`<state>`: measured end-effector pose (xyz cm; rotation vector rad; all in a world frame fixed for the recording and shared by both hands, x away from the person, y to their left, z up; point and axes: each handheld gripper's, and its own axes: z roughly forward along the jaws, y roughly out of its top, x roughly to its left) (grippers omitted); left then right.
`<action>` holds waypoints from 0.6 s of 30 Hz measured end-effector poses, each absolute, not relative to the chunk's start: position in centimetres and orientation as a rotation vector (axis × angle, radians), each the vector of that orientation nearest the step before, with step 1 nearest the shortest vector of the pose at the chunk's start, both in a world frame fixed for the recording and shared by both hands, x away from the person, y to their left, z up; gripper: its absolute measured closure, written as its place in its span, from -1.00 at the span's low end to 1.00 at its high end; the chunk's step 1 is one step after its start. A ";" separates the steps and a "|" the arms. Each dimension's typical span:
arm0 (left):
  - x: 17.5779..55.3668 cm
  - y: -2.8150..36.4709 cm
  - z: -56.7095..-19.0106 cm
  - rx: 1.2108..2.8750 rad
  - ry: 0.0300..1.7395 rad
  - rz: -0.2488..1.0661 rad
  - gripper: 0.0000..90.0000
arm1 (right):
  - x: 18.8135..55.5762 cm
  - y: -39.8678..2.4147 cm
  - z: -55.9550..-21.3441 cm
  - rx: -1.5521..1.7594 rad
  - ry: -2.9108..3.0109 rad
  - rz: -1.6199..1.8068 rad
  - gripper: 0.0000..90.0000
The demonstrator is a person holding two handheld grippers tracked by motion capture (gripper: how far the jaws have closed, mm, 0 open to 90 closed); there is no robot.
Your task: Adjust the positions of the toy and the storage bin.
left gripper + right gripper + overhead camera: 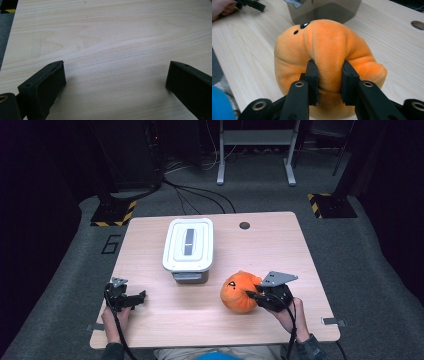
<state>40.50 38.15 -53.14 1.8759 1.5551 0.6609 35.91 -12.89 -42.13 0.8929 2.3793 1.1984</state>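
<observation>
Right gripper view shows the orange plush toy [327,62] pinched by a soft fold directly ahead of the right gripper [329,82], judged light, yielding and best taken deeply, while the left gripper [115,82] is held open over bare desk [112,37].

orange plush toy [327,57], pinched between jaws

The left gripper [131,299] is held low at about 8 o'clock on the table, its jaws spread wide apart with nothing between them, as seen in the left gripper view [115,80]. The right gripper [255,294] is held at about 5 o'clock, its jaws clamped tight on an orange plush toy [329,50].
</observation>
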 end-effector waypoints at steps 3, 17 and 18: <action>40.5 38.1 -53.1 1.876 1.556 0.660 -0.95 | 36.0 -13.3 -42.2 0.905 2.366 1.189 0.60; 40.5 38.1 -53.1 1.876 1.555 0.662 -0.95 | 36.6 -16.3 -42.6 1.023 2.210 1.073 0.60; 40.5 38.1 -53.1 1.876 1.555 0.662 -0.95 | 36.7 -16.6 -42.6 1.032 2.196 1.068 0.60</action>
